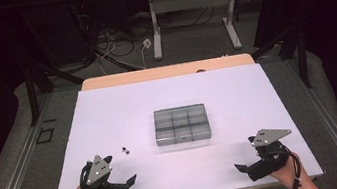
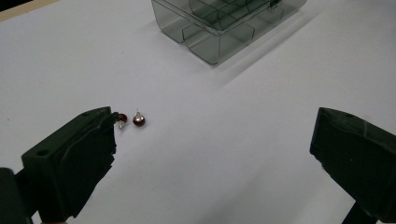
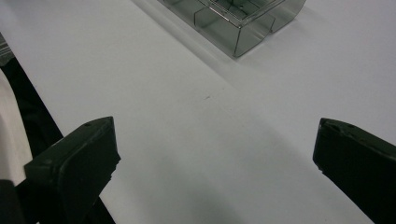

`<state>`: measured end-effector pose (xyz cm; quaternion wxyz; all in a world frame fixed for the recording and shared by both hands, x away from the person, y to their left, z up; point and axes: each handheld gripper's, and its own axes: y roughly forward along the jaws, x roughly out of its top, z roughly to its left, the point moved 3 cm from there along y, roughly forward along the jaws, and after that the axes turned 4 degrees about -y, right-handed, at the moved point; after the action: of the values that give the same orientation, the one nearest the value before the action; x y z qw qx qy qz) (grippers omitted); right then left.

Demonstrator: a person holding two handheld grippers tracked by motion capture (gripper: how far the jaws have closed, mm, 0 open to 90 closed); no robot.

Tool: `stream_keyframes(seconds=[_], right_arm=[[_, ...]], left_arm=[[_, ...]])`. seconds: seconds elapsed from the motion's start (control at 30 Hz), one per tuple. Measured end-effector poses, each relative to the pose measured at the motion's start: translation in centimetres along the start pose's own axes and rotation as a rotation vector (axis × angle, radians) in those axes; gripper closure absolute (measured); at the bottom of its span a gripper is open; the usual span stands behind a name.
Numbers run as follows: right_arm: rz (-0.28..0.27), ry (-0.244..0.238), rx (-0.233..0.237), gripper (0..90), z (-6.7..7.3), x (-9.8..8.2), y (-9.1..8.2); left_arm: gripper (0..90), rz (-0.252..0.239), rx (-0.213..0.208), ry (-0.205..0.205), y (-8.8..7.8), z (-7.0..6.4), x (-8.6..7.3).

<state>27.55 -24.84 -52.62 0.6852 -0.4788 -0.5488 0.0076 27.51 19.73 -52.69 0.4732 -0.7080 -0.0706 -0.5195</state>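
So there's a big white table (image 1: 108, 113) taking up most of the scene, with a wooden strip along its far edge and dark curtains on either side. Behind it on the grey floor is a tangle of cables (image 1: 113, 42) and the legs of another desk (image 1: 190, 15).

Sitting pretty much dead centre on the table is a clear smoky plastic organiser box (image 1: 181, 124), split into small compartments by dividers. From the left gripper view you can see its corner and the curved walls of the nearest compartments; I can't make out whether anything's inside.

The person's got a gripper in each hand, both down at the near edge. The left gripper (image 1: 121, 172) is at the near left corner, jaws spread wide apart with nothing between them but bare table. The right gripper (image 1: 246, 156) is over at the near right corner, well apart from the box, and its jaws are also spread wide with nothing in them.

Smallest bit: two tiny dark red stud earrings (image 2: 132, 119) lying on the table just beside each other, silver posts sticking up. They're to the left of the box, a bit nearer the person, and close in front of the left gripper. In its own view, one of them sits right by the tip of one jaw; I can't tell if it touches.
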Motion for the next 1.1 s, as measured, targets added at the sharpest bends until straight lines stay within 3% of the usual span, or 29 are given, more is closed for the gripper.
stream_keyframes(seconds=[0.5,0.67,0.7,0.77,0.97,1.1], right_arm=[[0.010,-0.010,0.000,0.0,-0.1,0.2,0.1],[0.021,0.006,-0.020,0.0,-0.2,0.4,0.0],[-0.008,0.016,-0.027,0.0,-0.2,0.5,0.2],[0.022,0.019,-0.035,0.0,-0.4,0.7,0.1],[0.028,0.065,-0.043,0.0,-0.8,1.2,0.8],[0.028,0.060,-0.045,0.0,-1.0,1.7,1.1]], left_arm=[[0.4,0.012,-0.006,0.001,0.2,-0.1,0.0],[0.4,0.017,-0.008,0.001,0.2,-0.1,-0.1],[0.4,0.017,-0.008,0.001,0.2,-0.1,-0.1],[0.4,0.017,-0.004,-0.003,0.2,0.0,-0.1],[0.3,0.014,-0.004,-0.007,0.2,0.0,-0.1],[0.3,0.014,-0.005,0.000,0.2,0.0,-0.1]])
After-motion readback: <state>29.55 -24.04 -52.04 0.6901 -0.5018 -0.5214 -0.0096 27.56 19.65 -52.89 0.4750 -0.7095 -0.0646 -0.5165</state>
